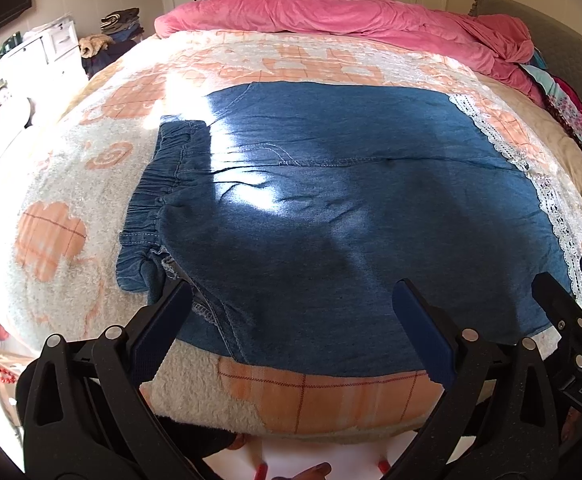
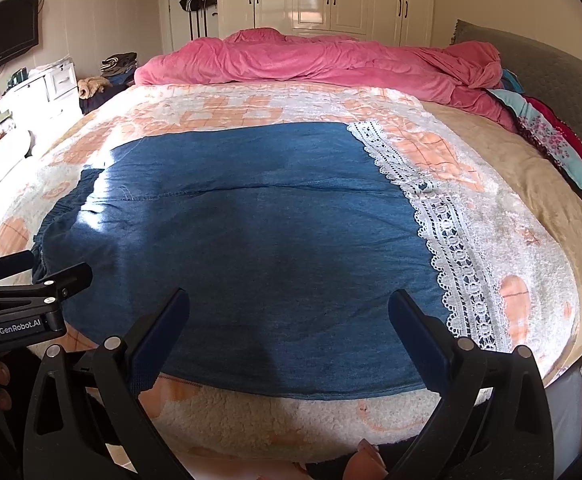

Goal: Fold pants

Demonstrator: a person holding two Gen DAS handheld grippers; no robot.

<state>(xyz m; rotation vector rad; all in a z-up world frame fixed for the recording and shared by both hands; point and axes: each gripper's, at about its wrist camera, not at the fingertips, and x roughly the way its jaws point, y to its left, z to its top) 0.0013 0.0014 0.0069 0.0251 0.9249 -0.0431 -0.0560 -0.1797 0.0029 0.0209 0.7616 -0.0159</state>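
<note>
Blue denim pants point(image 1: 331, 208) spread flat on the bed, both tools hovering at the near edge.

Elastic waistband on the left, white lace hem point(image 2: 443, 232) on the right, all lying on a fuzzy white-and-orange blanket point(image 1: 63, 184). Left tool point(image 1: 293, 312) and right tool point(image 2: 289, 320) both released, jaws wide apart, gripping nothing.

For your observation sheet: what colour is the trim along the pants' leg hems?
White lace trim on blue denim pants, clearest in the right wrist view.
</note>
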